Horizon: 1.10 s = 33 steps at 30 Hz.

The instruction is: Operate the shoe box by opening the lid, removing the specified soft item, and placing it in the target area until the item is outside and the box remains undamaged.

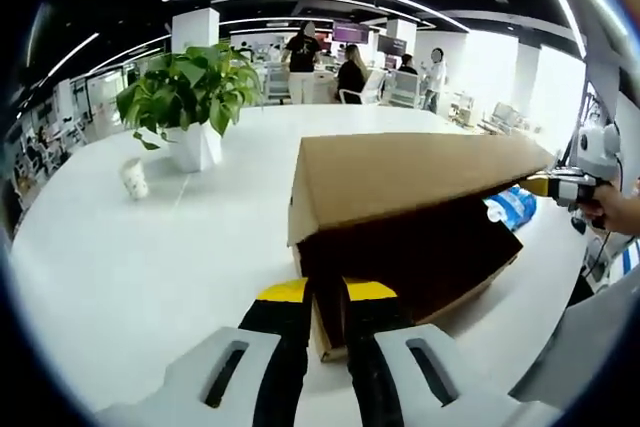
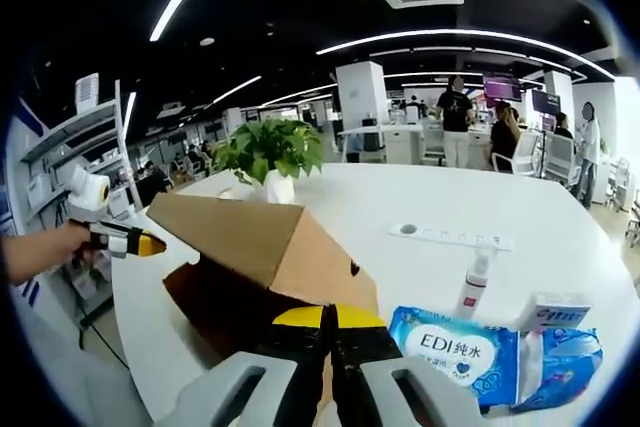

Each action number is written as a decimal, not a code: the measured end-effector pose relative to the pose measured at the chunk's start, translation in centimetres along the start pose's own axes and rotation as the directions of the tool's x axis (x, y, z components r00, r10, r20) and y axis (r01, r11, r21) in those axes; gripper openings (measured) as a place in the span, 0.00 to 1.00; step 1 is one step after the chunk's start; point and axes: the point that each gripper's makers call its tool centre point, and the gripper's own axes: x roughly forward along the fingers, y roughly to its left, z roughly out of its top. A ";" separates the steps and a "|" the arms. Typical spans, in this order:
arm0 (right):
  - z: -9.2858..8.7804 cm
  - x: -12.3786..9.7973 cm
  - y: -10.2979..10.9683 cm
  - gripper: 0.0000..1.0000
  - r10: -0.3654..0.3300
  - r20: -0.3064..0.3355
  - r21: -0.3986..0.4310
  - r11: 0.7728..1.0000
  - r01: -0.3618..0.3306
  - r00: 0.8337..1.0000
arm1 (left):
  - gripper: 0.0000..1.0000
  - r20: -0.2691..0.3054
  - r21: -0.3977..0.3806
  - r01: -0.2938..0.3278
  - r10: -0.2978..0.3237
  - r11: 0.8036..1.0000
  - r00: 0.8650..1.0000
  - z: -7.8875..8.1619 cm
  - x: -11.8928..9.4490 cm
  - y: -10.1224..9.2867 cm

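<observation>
The brown cardboard shoe box [image 1: 400, 182] lies on the white table [image 1: 150, 267] with its lid [image 2: 240, 232] raised at a slant. The inside is dark, and I cannot make out any soft item in it. My left gripper [image 1: 327, 292] is shut on the near end's cardboard edge, and in the right gripper view it [image 2: 150, 243] comes in from the left, held by a hand. My right gripper [image 2: 329, 317] is shut on the lid's edge, and in the left gripper view it [image 1: 548, 185] sits at the lid's far right corner.
A blue wipes pack [image 2: 455, 347], a second blue-and-white pack [image 2: 560, 347] and a small spray bottle [image 2: 473, 282] lie beside the box. A potted plant [image 1: 190, 107] and a paper cup [image 1: 134, 179] stand further back. Several people are at desks behind.
</observation>
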 end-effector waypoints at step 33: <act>-3.9 -0.9 1.7 0.03 0.126 -0.058 -0.106 0.986 -0.132 0.990 | 0.15 -0.030 0.041 0.032 -0.030 0.999 0.999 -2.3 -0.4 -1.0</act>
